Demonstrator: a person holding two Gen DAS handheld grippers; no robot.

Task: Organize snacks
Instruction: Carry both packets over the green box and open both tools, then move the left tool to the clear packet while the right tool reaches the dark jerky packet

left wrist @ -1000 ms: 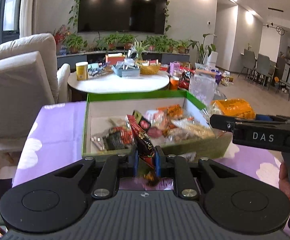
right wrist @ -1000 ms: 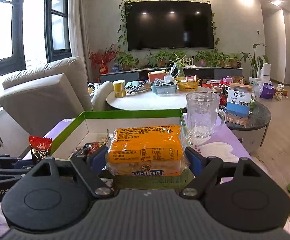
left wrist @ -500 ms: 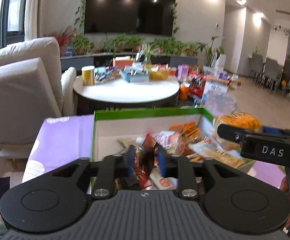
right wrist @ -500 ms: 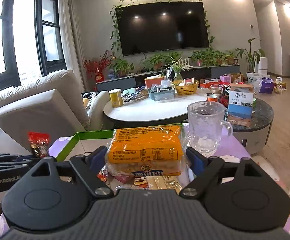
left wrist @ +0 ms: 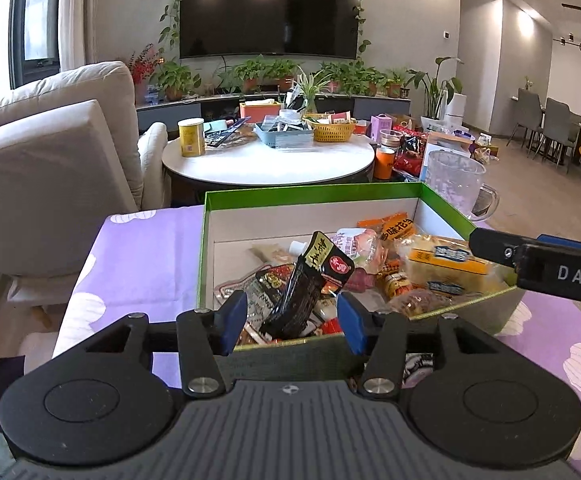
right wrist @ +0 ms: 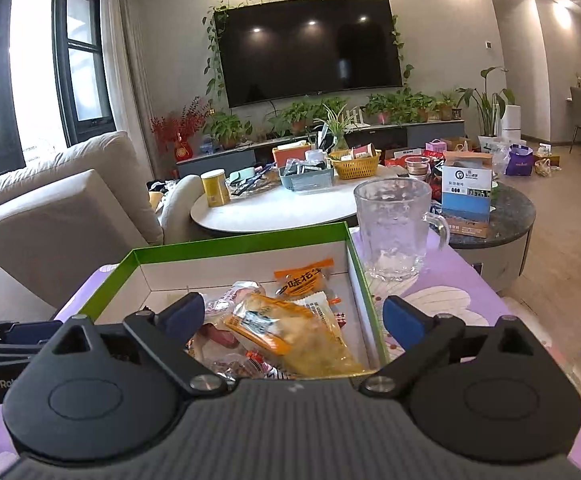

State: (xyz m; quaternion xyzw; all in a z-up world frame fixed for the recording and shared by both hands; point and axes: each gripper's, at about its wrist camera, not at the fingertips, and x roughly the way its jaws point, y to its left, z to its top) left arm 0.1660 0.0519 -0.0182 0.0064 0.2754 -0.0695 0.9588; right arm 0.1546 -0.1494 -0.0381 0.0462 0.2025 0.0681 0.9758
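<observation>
Jaws on the left gripper (left wrist: 292,322) have just been opening and now stand wide, with a black snack packet (left wrist: 308,284) upright between them but clear of both blue pads; it leans on the heap inside the green-rimmed box (left wrist: 310,194), against the box's near wall. Jaws on the right gripper (right wrist: 292,320) are spread wide too and hold nothing; the yellow cake packet (right wrist: 286,332) lies below them on the pile, toward the box's right wall. An orange packet (right wrist: 304,282) sits nearer the far wall. The box stands on the purple-clothed surface (left wrist: 146,252), and a glass mug (right wrist: 392,228) stands on the cloth just beside the box's far right corner. The step in hand looks like the release: both snacks seem to have been let go into the box. Next, each gripper probably needs to draw back and up over the near wall without snagging a wrapper; the black packet, propped upright and light, could tip or be dragged along if the left pads brush it. A few wrappers show on the cloth under the left gripper, by the box's near wall, so more fetching may remain.
</observation>
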